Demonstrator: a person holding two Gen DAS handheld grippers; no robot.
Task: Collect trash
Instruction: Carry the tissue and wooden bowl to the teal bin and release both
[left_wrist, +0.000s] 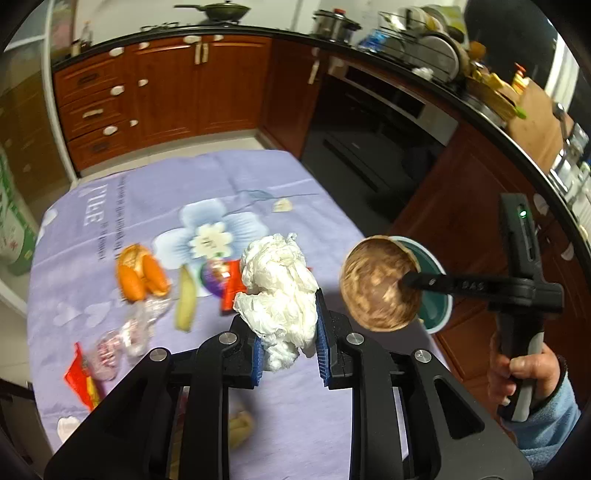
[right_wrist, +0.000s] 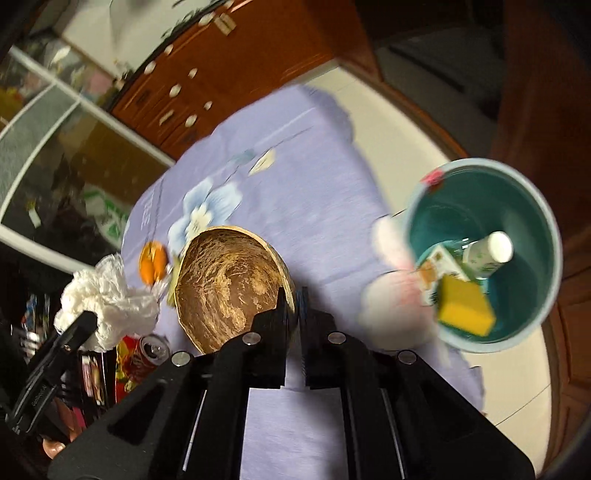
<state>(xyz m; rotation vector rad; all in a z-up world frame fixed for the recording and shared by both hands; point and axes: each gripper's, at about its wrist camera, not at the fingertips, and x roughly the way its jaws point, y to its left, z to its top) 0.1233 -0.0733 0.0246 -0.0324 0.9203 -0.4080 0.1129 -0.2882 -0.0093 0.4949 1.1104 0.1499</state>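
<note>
Between the blue pads of my left gripper (left_wrist: 290, 332) sits a crumpled white tissue (left_wrist: 280, 284), held above the purple flowered tablecloth (left_wrist: 184, 192). My right gripper (right_wrist: 293, 299) is shut on the rim of a brown half coconut shell (right_wrist: 229, 284), lifted off the table. In the left wrist view the shell (left_wrist: 376, 282) hangs in front of the teal bin (left_wrist: 439, 317), with the right gripper (left_wrist: 408, 280) pinching its edge. The bin (right_wrist: 461, 192) stands past the table's right edge and holds a yellow sponge (right_wrist: 465, 306), a carton and a small bottle. The left gripper (right_wrist: 86, 321) and tissue (right_wrist: 107, 299) show at the far left.
On the cloth lie orange peel (left_wrist: 142, 275), a banana peel (left_wrist: 186, 299), a red wrapper (left_wrist: 231, 291), clear plastic (left_wrist: 136, 325) and a red packet (left_wrist: 83, 380). A drink can (right_wrist: 147, 354) lies near the shell. Wooden cabinets (left_wrist: 166, 92) and an oven surround the table.
</note>
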